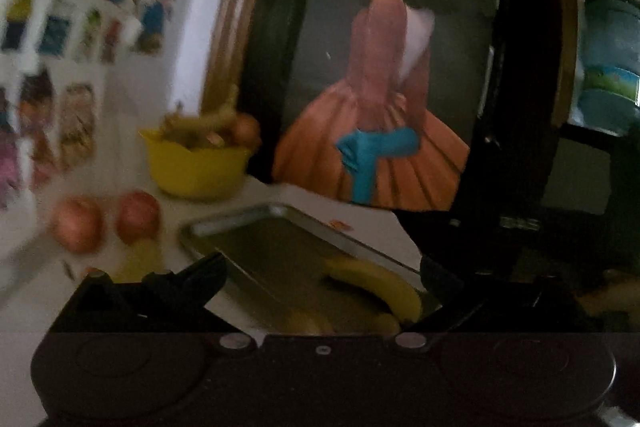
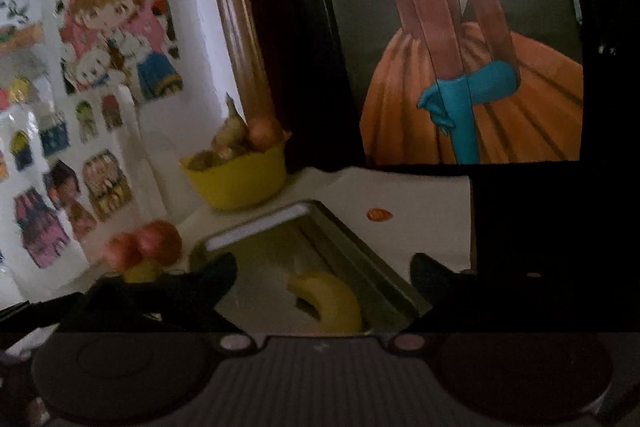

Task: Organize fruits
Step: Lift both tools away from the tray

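We hold the left gripper (image 1: pixel 320 283) and the right gripper (image 2: pixel 322 279) above a metal tray (image 1: pixel 280 247) on the white tabletop (image 2: pixel 420 211), each with its fingers spread wide apart and gripping nothing. A yellow banana (image 2: pixel 332 301) lies inside the tray toward its near right side, between our fingers in both views. Two red apples (image 1: pixel 106 221) sit side by side on the tabletop left of the tray, and another yellow fruit (image 1: pixel 140 261) lies just in front of them. Behind the tray stands a yellow bowl (image 2: pixel 240 183) heaped with brownish produce.
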`<act>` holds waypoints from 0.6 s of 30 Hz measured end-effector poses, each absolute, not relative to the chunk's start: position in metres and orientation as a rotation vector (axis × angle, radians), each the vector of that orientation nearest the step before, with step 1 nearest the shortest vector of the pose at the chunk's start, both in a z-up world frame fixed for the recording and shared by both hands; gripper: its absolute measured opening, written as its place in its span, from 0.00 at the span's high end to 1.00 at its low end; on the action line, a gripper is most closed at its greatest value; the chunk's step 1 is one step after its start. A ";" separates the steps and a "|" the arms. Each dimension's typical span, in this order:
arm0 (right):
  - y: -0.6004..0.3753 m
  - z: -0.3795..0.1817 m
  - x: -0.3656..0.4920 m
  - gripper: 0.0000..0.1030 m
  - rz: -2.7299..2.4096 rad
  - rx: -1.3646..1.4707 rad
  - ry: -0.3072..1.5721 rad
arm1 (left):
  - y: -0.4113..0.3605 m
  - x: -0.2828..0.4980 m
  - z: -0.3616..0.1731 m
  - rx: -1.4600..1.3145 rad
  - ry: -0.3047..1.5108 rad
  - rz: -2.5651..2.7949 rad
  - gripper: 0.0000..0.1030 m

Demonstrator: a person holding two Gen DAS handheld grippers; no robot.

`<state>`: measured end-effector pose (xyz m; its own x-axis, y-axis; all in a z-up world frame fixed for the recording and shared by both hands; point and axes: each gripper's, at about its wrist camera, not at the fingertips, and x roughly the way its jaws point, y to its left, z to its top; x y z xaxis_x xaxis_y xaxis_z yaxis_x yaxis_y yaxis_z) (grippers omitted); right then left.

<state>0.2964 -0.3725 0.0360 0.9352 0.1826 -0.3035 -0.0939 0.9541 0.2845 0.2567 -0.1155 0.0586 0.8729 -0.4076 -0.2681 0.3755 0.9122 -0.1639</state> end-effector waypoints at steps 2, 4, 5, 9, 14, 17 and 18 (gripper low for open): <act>-0.369 0.042 0.286 0.01 0.151 0.267 0.310 | -0.102 0.250 0.067 -0.109 0.280 -0.378 0.01; -0.364 0.049 0.275 0.00 0.155 0.259 0.282 | -0.089 0.243 0.074 -0.121 0.260 -0.354 0.01; -0.361 0.052 0.269 0.00 0.158 0.254 0.270 | -0.083 0.240 0.079 -0.126 0.249 -0.339 0.01; -0.346 0.065 0.247 0.00 0.170 0.236 0.220 | -0.055 0.222 0.092 -0.127 0.213 -0.293 0.01; -0.322 0.074 0.225 0.00 0.200 0.219 0.183 | -0.023 0.200 0.100 -0.128 0.188 -0.223 0.01; -0.305 0.076 0.214 0.00 0.235 0.210 0.182 | -0.009 0.192 0.099 -0.124 0.195 -0.198 0.01; -0.298 0.076 0.211 0.00 0.247 0.205 0.184 | -0.004 0.189 0.099 -0.123 0.196 -0.188 0.01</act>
